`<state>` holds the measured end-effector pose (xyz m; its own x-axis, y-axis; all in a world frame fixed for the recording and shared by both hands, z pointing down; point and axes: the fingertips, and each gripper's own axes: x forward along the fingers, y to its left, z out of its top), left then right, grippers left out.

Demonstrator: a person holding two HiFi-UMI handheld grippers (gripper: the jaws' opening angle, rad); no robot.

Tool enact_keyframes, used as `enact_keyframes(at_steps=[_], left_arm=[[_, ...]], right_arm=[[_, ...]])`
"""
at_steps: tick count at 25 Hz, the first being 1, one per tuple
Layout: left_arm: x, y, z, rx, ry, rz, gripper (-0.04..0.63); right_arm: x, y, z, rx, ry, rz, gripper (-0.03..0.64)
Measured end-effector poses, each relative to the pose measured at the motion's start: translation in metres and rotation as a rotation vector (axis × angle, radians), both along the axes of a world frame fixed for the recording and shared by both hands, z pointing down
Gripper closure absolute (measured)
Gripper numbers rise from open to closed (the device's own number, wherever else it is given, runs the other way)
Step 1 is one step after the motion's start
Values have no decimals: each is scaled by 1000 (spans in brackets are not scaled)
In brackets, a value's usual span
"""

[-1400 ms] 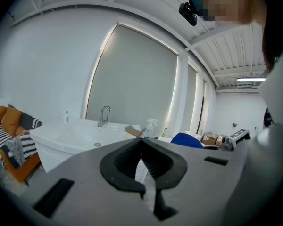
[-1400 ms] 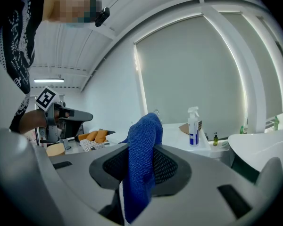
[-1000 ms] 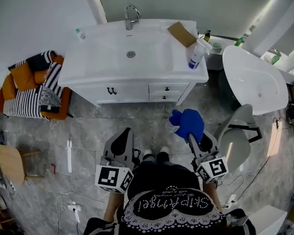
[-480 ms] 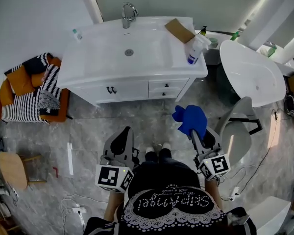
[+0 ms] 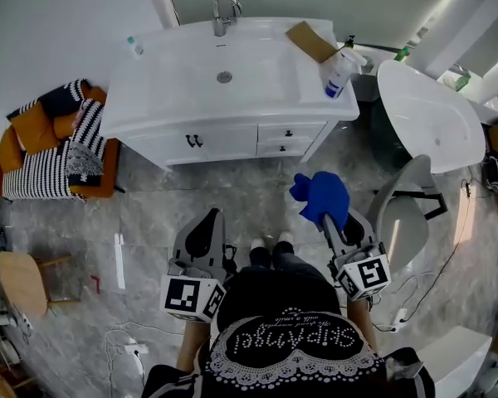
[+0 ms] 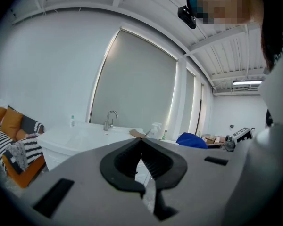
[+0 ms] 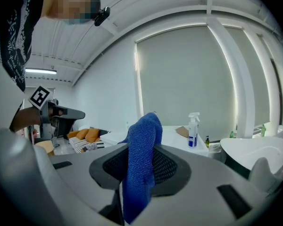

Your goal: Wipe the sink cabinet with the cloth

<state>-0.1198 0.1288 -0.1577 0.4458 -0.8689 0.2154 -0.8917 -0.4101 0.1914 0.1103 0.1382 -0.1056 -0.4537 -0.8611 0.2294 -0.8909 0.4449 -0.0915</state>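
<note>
The white sink cabinet stands against the wall ahead, with a basin, a tap and dark drawer knobs. My right gripper is shut on a blue cloth, held out over the floor a short way in front of the cabinet's right end. The cloth hangs bunched between the jaws in the right gripper view. My left gripper is shut with nothing in it, lower left of the cloth. The cabinet shows ahead in the left gripper view.
A spray bottle and a cardboard piece sit on the counter's right end. A white bathtub and a white chair stand at the right. A sofa with striped cushions is at the left. Cables lie on the marble floor.
The view has shifted a little: the cabinet sits slightly higher in the frame. Both grippers keep their places, the right one still holding the cloth.
</note>
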Motion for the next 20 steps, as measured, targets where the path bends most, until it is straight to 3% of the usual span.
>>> enact_keyframes(at_steps=[13, 20], left_arm=[[-33, 1, 12, -2, -20, -41, 591], [-21, -42, 12, 80, -191, -23, 591]], right_arm=[[-8, -5, 10, -11, 21, 22, 497], [-14, -38, 23, -41, 30, -19, 497]])
